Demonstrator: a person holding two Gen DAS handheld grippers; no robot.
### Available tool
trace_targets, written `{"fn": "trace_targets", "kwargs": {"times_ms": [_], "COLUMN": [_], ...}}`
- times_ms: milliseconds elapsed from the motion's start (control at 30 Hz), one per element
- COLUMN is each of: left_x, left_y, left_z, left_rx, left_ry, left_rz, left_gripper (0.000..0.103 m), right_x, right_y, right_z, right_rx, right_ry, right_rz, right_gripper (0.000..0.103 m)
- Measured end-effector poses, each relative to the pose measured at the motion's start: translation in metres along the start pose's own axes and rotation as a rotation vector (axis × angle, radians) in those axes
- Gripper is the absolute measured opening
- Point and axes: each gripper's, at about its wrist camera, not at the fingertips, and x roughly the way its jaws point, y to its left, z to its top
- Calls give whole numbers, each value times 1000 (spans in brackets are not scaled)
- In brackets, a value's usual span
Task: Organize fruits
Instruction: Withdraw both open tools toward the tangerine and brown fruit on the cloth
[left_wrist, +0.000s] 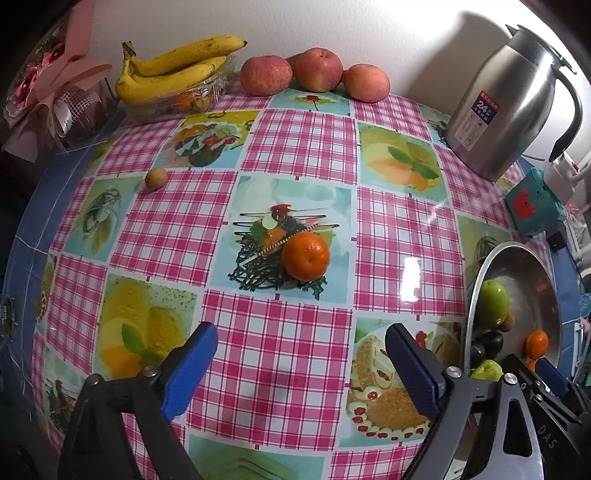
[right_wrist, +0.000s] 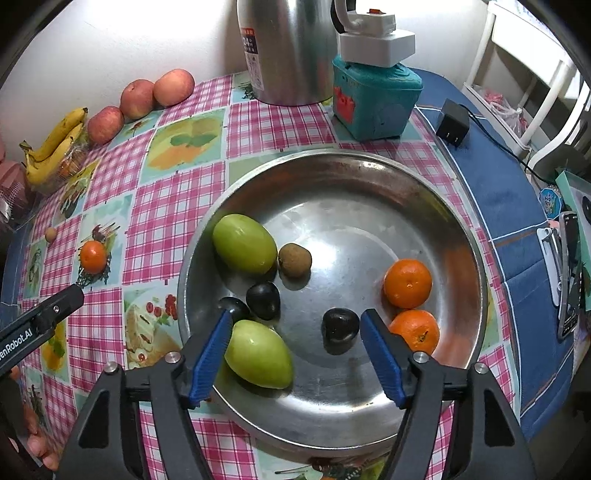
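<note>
Resting on tablecloth: tangerine (left_wrist: 306, 255), round, glossy orange | left tool (left_wrist: 301, 363) wide | right tool (right_wrist: 295, 332) wide

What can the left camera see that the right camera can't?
Only the left camera shows the pink gift wrap and the jug's black handle. Only the right camera shows three dark fruits, one at, the black plug, and the phone. Both show the bananas, three apples, the loose orange, the small brown fruit, and the metal bowl.
</note>
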Motion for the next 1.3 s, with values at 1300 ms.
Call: {"fn": "trace_targets", "kwargs": {"times_ms": [1300], "left_x": [-22], "left_y": [45], "left_z": [16], "left_rx": [85], "left_ry": [-123], "left_rz": [102], "left_gripper": [103], "right_x": [-8], "right_y": [40], "right_z": [6], "right_rx": [-32], "right_ry": [-82], "right_rz": [63], "right_gripper": [95]}}
